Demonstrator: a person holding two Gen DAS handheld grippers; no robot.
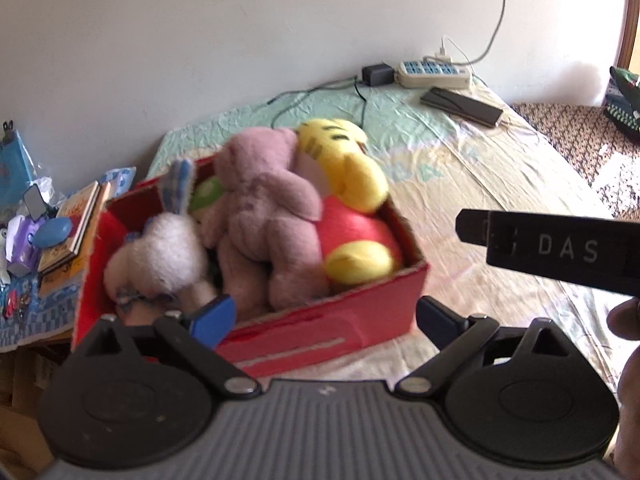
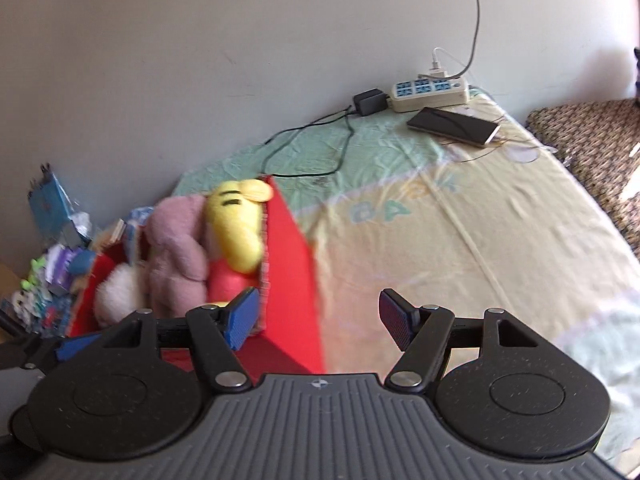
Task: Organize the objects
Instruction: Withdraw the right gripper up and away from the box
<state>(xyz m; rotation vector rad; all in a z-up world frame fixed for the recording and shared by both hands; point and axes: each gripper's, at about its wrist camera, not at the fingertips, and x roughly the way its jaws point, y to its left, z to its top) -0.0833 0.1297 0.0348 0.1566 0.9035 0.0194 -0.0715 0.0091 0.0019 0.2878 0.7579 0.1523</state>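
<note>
Red box sits on the bed, near the bed's left edge, packed full with plush toys. Pink plush bear lies on top in the middle, white plush at the box's left end, yellow tiger-striped plush with red body at the right end; something green shows under the bear, can't tell what. Toys bulge above the box rim.

Left tool spread wide, nothing between its blue pads; one pad is over the box's near-left rim, the other just off the box's right corner, over the sheet. Right tool also spread, nothing pinched; left pad over the box's near corner, right pad over bare bedsheet. In the left wrist view the right tool's black body marked "DAS" juts in from the right, with a bit of the person's hand below it.

Around: power strip against the wall at the far end of the bed, white charger plugged in, cable running up the wall. Black adapter just beside the strip, its black cord looping across the sheet toward the box. Dark phone lying flat near the strip. Left of the bed a cluttered side table: books, blue oval thing, small items, blurred. Patterned brown cover at far right. Bed in front of the box's right side is open sheet.
</note>
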